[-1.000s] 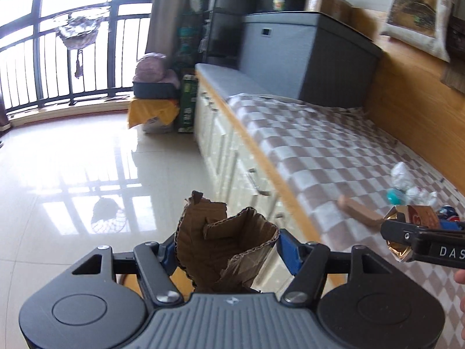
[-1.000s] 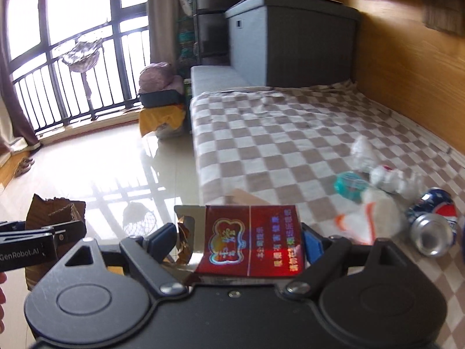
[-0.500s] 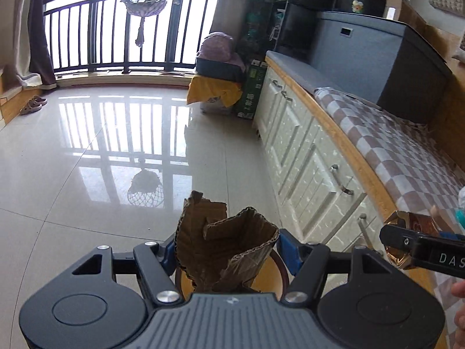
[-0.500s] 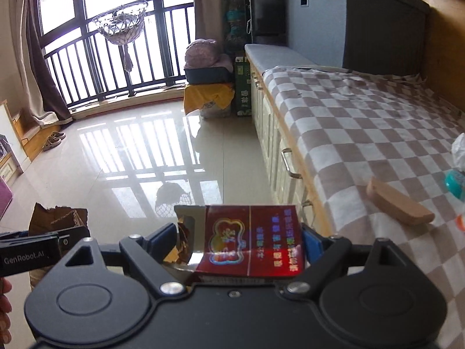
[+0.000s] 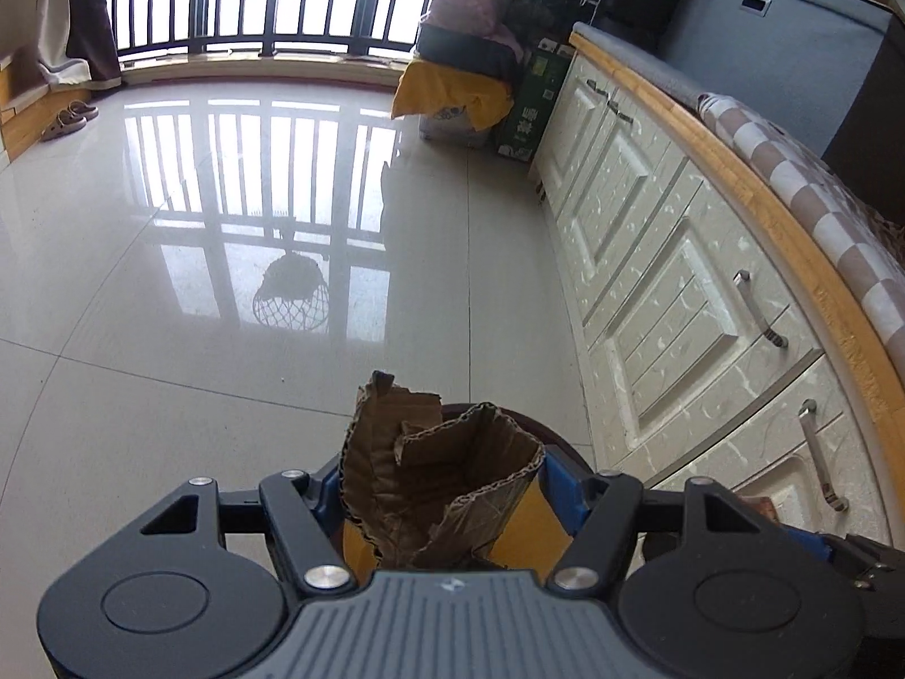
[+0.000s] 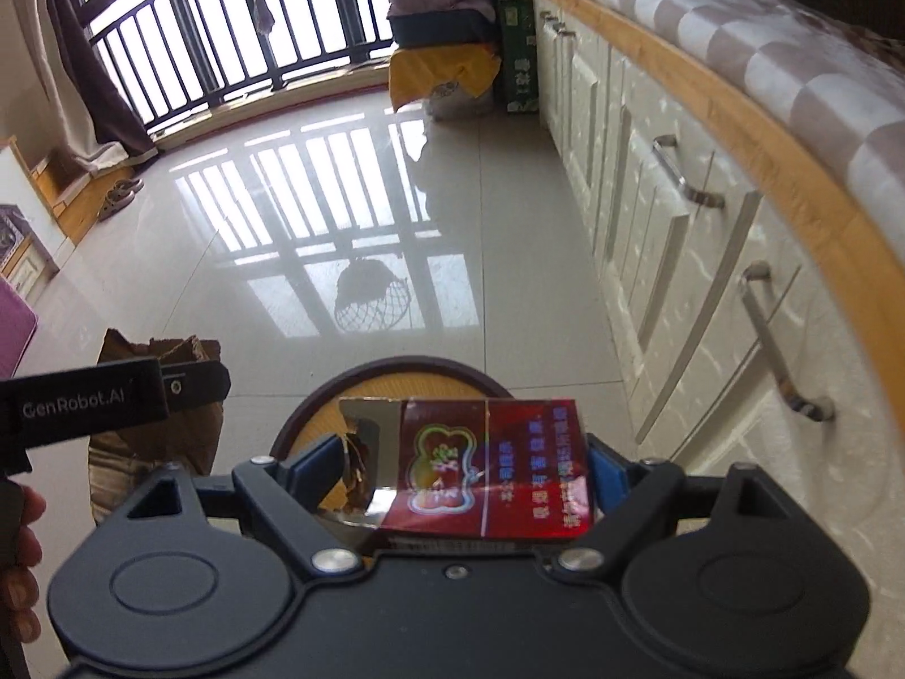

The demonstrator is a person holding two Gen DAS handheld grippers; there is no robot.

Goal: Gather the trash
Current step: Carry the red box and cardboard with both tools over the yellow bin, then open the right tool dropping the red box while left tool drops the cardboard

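My left gripper [image 5: 441,486] is shut on a crumpled piece of brown cardboard [image 5: 435,481], which also shows at the left of the right wrist view [image 6: 153,435]. My right gripper [image 6: 464,469] is shut on a flattened red cigarette pack [image 6: 486,469]. Both grippers hang over a round bin [image 6: 396,373] with a dark rim and yellow inside, standing on the floor. In the left wrist view the bin's rim [image 5: 560,441] peeks out behind the cardboard. The right gripper's edge shows at the lower right of that view [image 5: 848,554].
Glossy tiled floor [image 5: 226,283] stretches to balcony railings. White cabinet drawers with metal handles [image 5: 758,311] under a wooden edge and checkered cloth [image 6: 792,73] run along the right. A yellow-covered pile [image 5: 452,90] and a green box [image 5: 526,107] stand at the far end.
Both grippers have swung left off the checkered bench and tilted down towards the floor, still holding the cardboard and the pack. The bin has come into view beneath them.
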